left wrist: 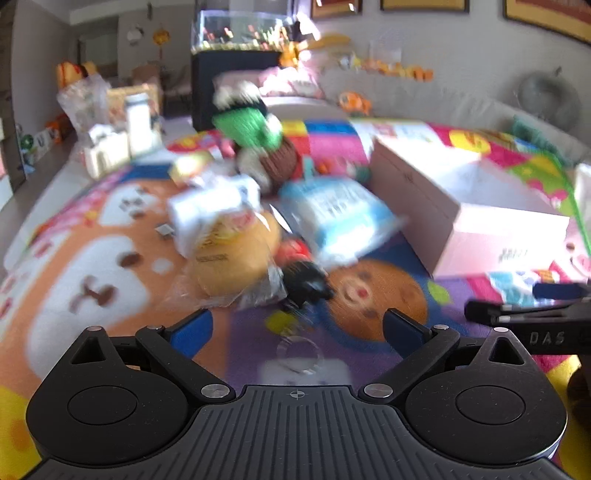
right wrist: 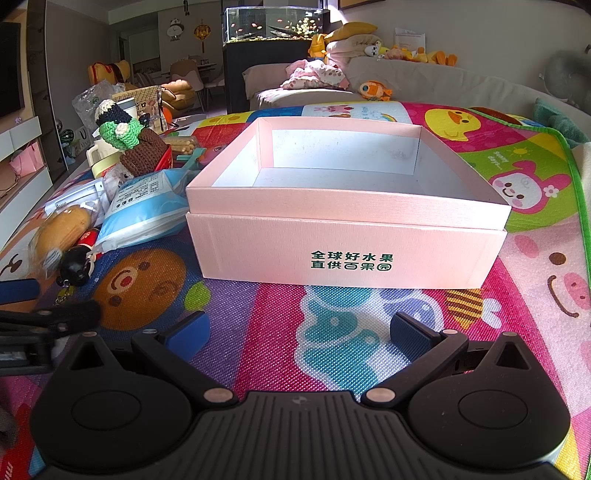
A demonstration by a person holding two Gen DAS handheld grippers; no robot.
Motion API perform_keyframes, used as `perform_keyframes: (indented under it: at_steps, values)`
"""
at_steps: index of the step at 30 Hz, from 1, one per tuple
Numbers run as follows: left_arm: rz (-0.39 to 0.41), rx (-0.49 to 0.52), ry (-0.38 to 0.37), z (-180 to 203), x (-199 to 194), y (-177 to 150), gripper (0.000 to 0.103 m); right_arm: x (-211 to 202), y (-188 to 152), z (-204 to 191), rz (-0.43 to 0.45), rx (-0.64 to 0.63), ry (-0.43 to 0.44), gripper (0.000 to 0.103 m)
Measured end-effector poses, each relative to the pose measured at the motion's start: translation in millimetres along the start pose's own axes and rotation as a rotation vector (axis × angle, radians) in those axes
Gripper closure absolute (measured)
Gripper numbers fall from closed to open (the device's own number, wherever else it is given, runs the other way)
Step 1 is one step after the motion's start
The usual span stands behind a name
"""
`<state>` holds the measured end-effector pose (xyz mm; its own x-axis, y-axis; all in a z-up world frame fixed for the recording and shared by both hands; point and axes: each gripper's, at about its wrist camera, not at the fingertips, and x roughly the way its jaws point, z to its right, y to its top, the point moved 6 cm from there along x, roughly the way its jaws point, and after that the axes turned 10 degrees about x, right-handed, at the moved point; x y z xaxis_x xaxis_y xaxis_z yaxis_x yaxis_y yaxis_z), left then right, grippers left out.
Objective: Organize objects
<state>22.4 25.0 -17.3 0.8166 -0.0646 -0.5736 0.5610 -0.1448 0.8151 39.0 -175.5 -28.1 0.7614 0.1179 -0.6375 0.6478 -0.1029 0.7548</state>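
Observation:
An empty pink box (right wrist: 347,243) sits on the colourful play mat, straight ahead of my right gripper (right wrist: 295,332), which stands open with nothing between its fingers. The box (left wrist: 461,206) also shows at the right of the blurred left wrist view. Left of it lies a pile: a blue-white packet (right wrist: 144,210) (left wrist: 340,218), a wrapped bun (right wrist: 62,229) (left wrist: 236,254), a small black figure (right wrist: 75,267) (left wrist: 306,282) and a crocheted plant in a brown pot (right wrist: 136,144) (left wrist: 266,144). My left gripper (left wrist: 295,332) is open, just short of the pile.
The play mat (right wrist: 517,266) covers the floor. A sofa (right wrist: 424,81) with soft toys runs along the back, and a fish tank (right wrist: 273,26) stands on a dark cabinet. Bags and a white cup (right wrist: 101,155) crowd the far left. The other gripper (left wrist: 535,314) pokes in at the right.

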Motion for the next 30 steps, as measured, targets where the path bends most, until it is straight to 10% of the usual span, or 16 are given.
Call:
perform_keyframes:
  at_steps: [5,14,16,19,30]
  values:
    - [0.130,-0.101,0.006,-38.7,-13.8,30.7,0.002,-0.3,-0.4,-0.7,0.000,0.000,0.000,0.000]
    - [-0.005,-0.003,-0.033,-48.8,30.9,38.9,0.004,-3.9,-0.2,3.6,-0.029,-0.034,0.052,0.000]
    - [-0.022,-0.035,-0.047,-50.5,43.0,37.9,0.035,-4.6,-0.1,3.9,-0.042,-0.043,0.057,0.000]
    - [-0.032,-0.099,-0.064,-52.1,48.2,35.1,0.038,-2.8,2.0,2.3,-0.069,-0.056,0.051,0.000]
    - [-0.030,-0.097,-0.134,-59.2,-35.1,-18.5,0.043,-1.9,1.6,-3.8,-0.099,-0.037,0.003,0.000]
